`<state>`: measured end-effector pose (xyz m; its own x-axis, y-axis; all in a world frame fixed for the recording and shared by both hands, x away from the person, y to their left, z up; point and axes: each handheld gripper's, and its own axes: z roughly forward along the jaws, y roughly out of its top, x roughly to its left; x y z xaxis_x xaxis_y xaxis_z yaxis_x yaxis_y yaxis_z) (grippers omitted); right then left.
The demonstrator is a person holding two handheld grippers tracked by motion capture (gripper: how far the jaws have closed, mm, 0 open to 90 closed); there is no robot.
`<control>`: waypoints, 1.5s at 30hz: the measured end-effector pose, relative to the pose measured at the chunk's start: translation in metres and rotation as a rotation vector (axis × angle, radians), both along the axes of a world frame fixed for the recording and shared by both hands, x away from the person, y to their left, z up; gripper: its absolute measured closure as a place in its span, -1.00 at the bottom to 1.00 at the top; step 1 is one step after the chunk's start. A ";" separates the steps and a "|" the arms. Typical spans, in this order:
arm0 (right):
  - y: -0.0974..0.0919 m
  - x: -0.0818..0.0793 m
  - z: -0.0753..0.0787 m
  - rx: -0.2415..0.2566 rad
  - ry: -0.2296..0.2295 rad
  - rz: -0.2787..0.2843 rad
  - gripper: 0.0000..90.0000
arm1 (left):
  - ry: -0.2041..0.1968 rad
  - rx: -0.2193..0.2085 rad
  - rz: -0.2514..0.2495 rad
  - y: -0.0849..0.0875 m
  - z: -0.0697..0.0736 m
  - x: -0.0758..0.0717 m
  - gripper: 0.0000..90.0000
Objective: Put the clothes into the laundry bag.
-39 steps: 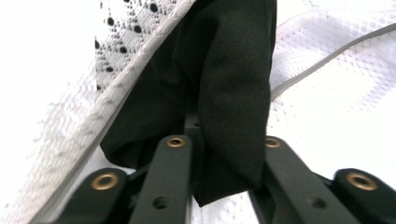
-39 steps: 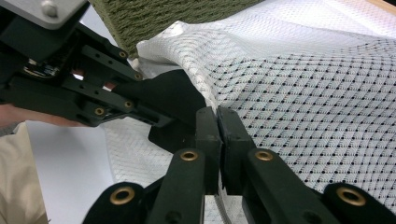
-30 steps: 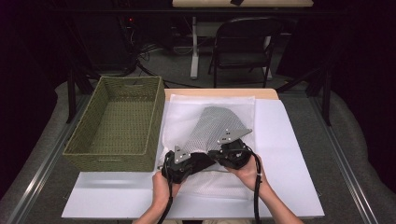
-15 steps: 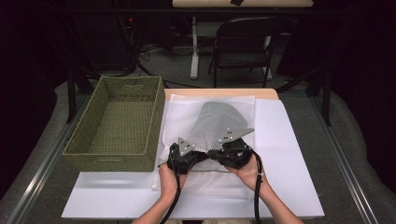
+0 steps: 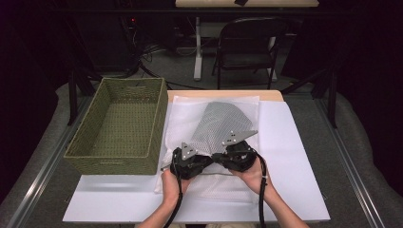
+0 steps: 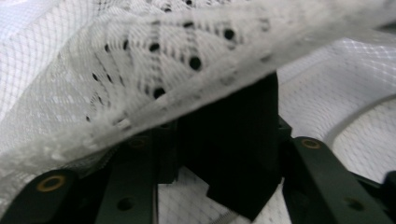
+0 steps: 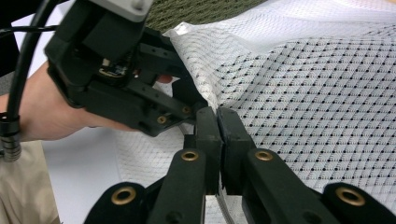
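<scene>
Both hands come in from the near edge of the table, forearms angled inward so the two grippers meet nose to nose at the near middle of the white mesh bag (image 5: 190, 118).

The left gripper (image 5: 202, 160) is held low in the person's left hand (image 5: 170, 183), body tipped toward the right one. Its jaws have just been opening; in the left gripper view they stand apart, and the edge of the grey perforated cloth (image 6: 154, 88) drapes across and over them. Whether a pad touches the cloth cannot be told.

The right gripper (image 7: 217, 122) sits in the right hand (image 5: 252, 175). Its jaws are pressed together on the edge of the fabric, where white mesh meets the grey cloth; the pinch is plain in the right gripper view. The left gripper's black body is just beside that pinch point.

The grey cloth (image 5: 223, 123) lies fanned out inside or on the mesh bag, its wide end toward the far edge and its narrow end at the grippers. The bag rests on a white sheet (image 5: 294, 156) covering the table.

A woven green basket (image 5: 119, 128) stands just left of the bag, its right wall touching the bag's left edge. To the right, bare white sheet runs well out to the table's side. A strip of sheet lies between the hands and the near edge.
</scene>
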<state>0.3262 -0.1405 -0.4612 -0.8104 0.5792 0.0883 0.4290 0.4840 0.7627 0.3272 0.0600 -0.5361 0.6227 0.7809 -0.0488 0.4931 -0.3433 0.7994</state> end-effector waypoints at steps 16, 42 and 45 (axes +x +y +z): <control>0.000 -0.001 0.001 0.006 -0.002 0.000 0.97 | -0.004 0.010 0.009 0.001 -0.011 -0.007 0.94; -0.002 -0.001 0.002 0.023 0.022 0.009 0.97 | 0.081 0.018 -0.045 0.004 -0.005 0.000 0.20; -0.003 -0.001 0.002 0.022 0.022 0.009 0.97 | 0.095 0.033 -0.059 0.009 -0.002 -0.006 0.09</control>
